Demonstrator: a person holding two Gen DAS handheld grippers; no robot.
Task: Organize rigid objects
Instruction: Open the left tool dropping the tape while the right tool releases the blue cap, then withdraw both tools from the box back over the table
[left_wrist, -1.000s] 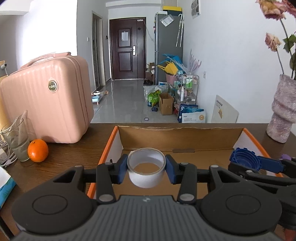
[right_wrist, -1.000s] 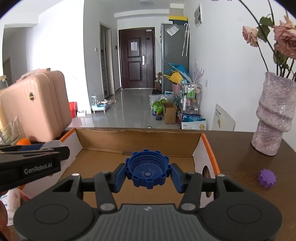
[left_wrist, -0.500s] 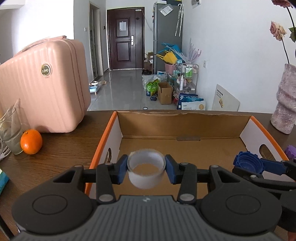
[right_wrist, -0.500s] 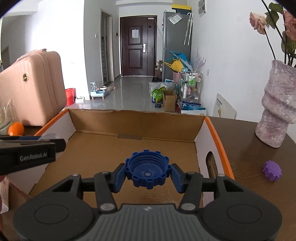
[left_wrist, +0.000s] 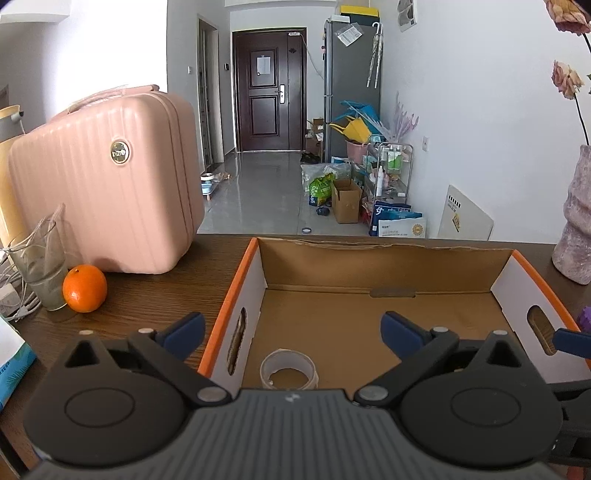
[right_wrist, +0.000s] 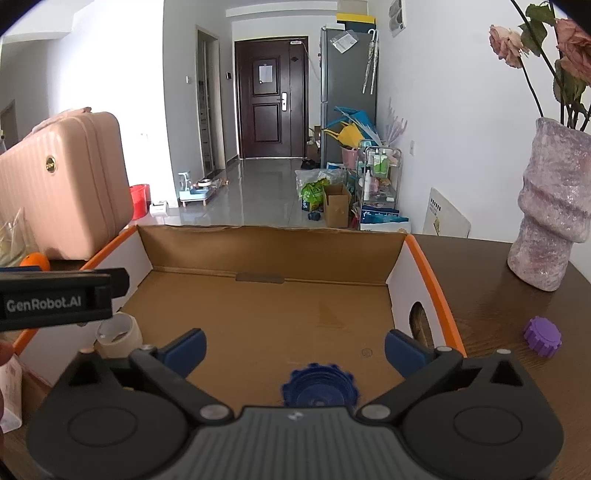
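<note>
An open cardboard box (left_wrist: 384, 266) with orange rims stands on the dark wooden table; it also shows in the right wrist view (right_wrist: 273, 243). A roll of clear tape (left_wrist: 289, 373) lies on the box floor near the front left, below my left gripper (left_wrist: 293, 330), which is open and empty. The tape also shows in the right wrist view (right_wrist: 119, 332). A blue ribbed cap (right_wrist: 319, 386) lies on the box floor at the front, under my right gripper (right_wrist: 294, 349), which is open and empty.
A purple cap (right_wrist: 542, 336) lies on the table right of the box. A mottled vase (right_wrist: 550, 206) with roses stands at the far right. A pink suitcase (left_wrist: 107, 184), an orange (left_wrist: 85, 288) and a glass (left_wrist: 40, 269) stand left of the box.
Both grippers opened. The tape roll dropped from the left gripper and the blue cap from the right gripper onto the box floor. Both grippers rose slightly.
</note>
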